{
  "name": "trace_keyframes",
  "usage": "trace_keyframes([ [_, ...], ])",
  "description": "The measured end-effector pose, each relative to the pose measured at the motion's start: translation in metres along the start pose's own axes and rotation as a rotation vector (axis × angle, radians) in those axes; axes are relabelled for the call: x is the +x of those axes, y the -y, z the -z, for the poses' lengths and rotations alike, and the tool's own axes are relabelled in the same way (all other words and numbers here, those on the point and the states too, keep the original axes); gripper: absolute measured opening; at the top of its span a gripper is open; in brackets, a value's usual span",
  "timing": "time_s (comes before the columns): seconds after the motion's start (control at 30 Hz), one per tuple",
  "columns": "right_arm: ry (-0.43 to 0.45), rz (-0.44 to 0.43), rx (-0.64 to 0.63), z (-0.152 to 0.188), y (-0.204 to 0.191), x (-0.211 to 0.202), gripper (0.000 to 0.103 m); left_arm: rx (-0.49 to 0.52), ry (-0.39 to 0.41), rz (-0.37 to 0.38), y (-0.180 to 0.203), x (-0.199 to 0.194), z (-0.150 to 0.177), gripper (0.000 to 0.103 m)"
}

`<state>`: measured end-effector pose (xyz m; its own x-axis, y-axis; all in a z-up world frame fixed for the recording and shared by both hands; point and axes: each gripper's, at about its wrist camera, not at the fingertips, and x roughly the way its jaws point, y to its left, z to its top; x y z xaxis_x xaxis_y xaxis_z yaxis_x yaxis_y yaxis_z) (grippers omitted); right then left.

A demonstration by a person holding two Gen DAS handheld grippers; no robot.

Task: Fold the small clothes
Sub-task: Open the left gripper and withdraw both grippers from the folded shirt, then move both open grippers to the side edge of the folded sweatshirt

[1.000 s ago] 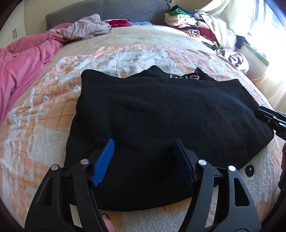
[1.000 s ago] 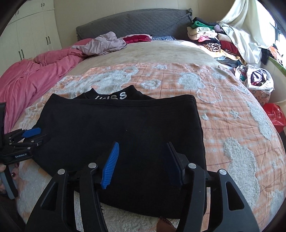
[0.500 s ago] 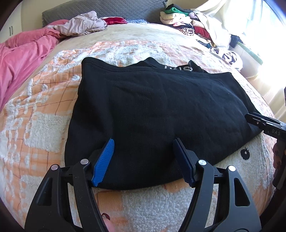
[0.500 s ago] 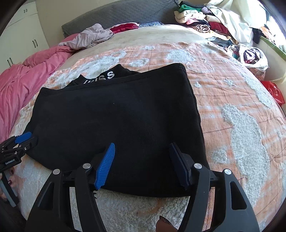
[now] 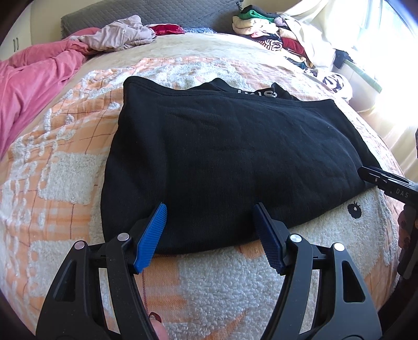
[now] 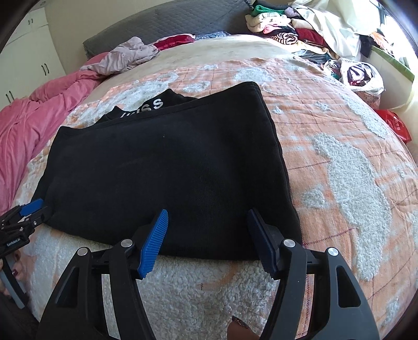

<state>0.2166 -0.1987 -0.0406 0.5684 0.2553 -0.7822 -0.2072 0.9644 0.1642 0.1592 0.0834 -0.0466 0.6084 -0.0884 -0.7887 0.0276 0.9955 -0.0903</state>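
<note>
One bed is taking up nearly everything ahead of me, and its orange-and-white fleecy blanket point(image 5: 65, 183) is lying spread across it. A pink quilt point(image 5: 31, 86) is bunching along the far left side, and a grey headboard point(image 6: 183, 21) is standing at the far end. A heap of mixed clothes point(image 6: 300, 31) is piling up at the far right corner of the bed. Below that heap, a white bag point(image 6: 365, 78) is sitting open at the bed's right edge, and crumpled patterned clothes are showing inside it. A red bag point(image 6: 397, 125) is lying lower down beside the bed; I cannot tell what it is holding.

The black sweater point(image 5: 230, 162) is lying folded flat in the middle of the blanket, with white lettering peeking out at its far edge. A crumpled mauve garment point(image 5: 122, 36) is resting near the headboard, just beside something red.

My left gripper point(image 5: 209, 230) is hovering over the sweater's near hem with its jaws spread apart, grasping nothing. My right gripper point(image 6: 206, 232) is hanging over the near hem by the sweater's right corner, jaws likewise apart and clamping nothing.
</note>
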Motion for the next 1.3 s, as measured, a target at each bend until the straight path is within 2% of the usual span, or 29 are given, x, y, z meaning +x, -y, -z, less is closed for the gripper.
trace_keyframes([
  [0.4, 0.024, 0.017, -0.007, 0.009, -0.008, -0.014, 0.067, -0.038, 0.002, 0.033, -0.009, -0.021, 0.008, 0.061],
  [0.5, 0.034, 0.005, -0.014, 0.01, -0.011, -0.017, 0.068, -0.043, 0.009, 0.033, -0.009, -0.027, 0.008, 0.068],
  [0.53, 0.039, -0.007, -0.015, 0.01, -0.012, -0.018, 0.079, -0.043, 0.013, 0.026, -0.01, -0.029, 0.008, 0.07],
  [0.57, 0.046, -0.016, -0.013, 0.01, -0.013, -0.02, 0.084, -0.044, 0.017, 0.019, -0.011, -0.031, 0.008, 0.07],
  [0.7, 0.07, -0.04, -0.047, 0.012, -0.023, -0.026, 0.085, -0.071, 0.019, 0.009, -0.021, -0.035, 0.006, 0.071],
  [0.9, 0.086, -0.046, -0.102, 0.015, -0.037, -0.029, 0.089, -0.097, 0.022, -0.009, -0.031, -0.04, 0.005, 0.083],
  [1.0, 0.092, -0.051, -0.116, 0.016, -0.042, -0.029, 0.092, -0.099, 0.023, -0.017, -0.034, -0.041, 0.004, 0.084],
  [1.07, 0.098, -0.05, -0.131, 0.018, -0.046, -0.03, 0.095, -0.1, 0.024, -0.024, -0.035, -0.041, 0.004, 0.093],
  [1.3, 0.135, -0.075, -0.254, 0.026, -0.08, -0.034, 0.097, -0.123, 0.023, -0.052, -0.046, -0.04, 0.003, 0.093],
])
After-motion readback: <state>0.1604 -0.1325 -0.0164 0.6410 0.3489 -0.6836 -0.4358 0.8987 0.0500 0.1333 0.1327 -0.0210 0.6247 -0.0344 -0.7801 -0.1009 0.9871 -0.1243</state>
